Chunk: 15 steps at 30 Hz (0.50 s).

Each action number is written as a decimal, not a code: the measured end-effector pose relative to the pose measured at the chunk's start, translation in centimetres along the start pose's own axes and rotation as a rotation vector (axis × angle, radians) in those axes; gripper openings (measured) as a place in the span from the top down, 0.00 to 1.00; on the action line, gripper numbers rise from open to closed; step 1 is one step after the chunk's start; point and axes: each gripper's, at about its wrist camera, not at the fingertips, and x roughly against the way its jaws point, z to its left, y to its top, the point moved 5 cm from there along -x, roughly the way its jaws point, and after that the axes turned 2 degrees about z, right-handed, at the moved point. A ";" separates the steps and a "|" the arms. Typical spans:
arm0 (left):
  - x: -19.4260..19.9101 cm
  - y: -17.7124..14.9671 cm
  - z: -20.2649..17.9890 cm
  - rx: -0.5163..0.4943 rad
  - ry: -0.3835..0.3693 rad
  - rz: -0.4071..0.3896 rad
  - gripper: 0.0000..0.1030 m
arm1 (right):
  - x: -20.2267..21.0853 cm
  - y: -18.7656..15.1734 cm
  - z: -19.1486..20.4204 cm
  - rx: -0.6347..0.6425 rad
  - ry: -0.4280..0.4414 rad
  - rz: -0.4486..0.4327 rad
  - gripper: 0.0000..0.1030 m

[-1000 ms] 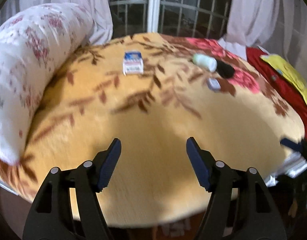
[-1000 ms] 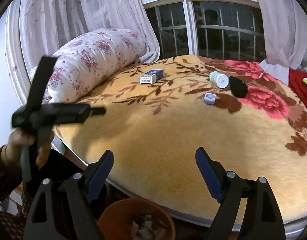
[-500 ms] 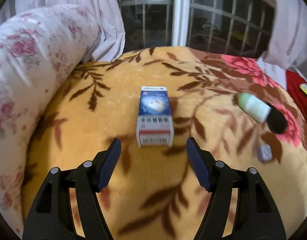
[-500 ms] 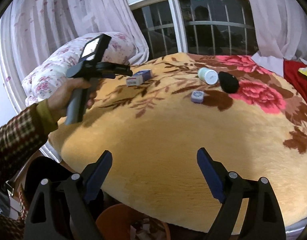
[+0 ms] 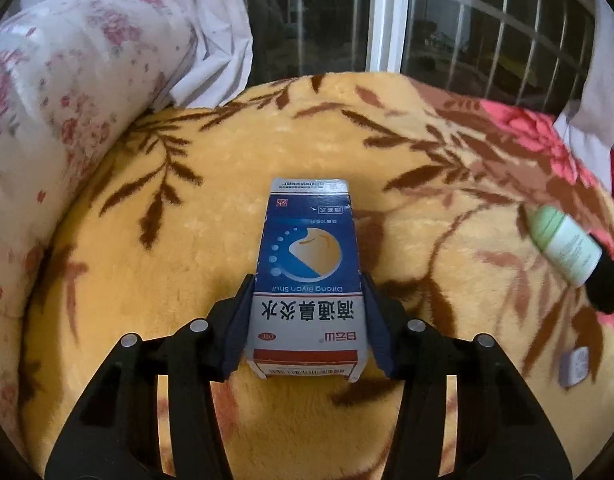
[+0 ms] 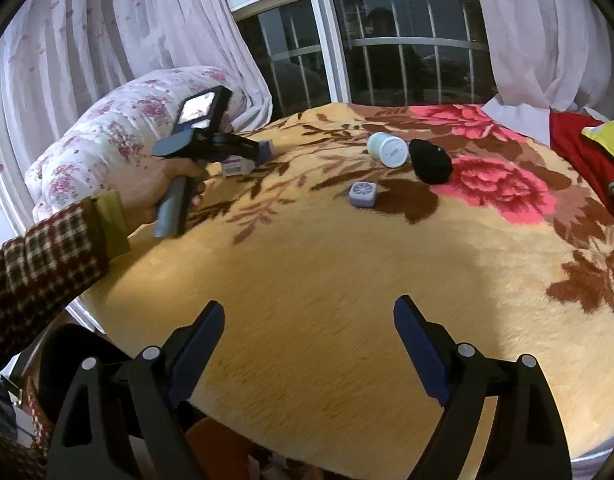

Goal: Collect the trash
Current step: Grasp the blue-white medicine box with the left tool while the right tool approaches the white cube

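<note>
Here the left gripper (image 5: 306, 320) fingers clamp the medicine box (image 5: 307, 276); right gripper (image 6: 309, 344) fingers apart.

You see a printed cardboard box (image 5: 307, 272) with a slight sheen, lying on a deep, fuzzy plush blanket (image 5: 187, 208). Your left gripper (image 5: 306, 322) looks like matt black plastic. The bottle (image 5: 563, 246) is smooth plastic; the curtains (image 6: 107, 32) are thin, sheer cloth.

— Where is my left wrist camera looking?
— It is facing the window, sitting close over the blanket (image 5: 187, 260) and box (image 5: 307, 264).
— And my right?
— It is viewing from the bed's near edge, farther back, sharing that box (image 6: 243, 162) and bottle (image 6: 389, 149).
</note>
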 end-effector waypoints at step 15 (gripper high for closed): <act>12.0 -9.2 -0.9 -0.033 -0.150 -0.148 0.52 | -9.7 10.8 -3.0 0.072 -0.173 0.088 0.18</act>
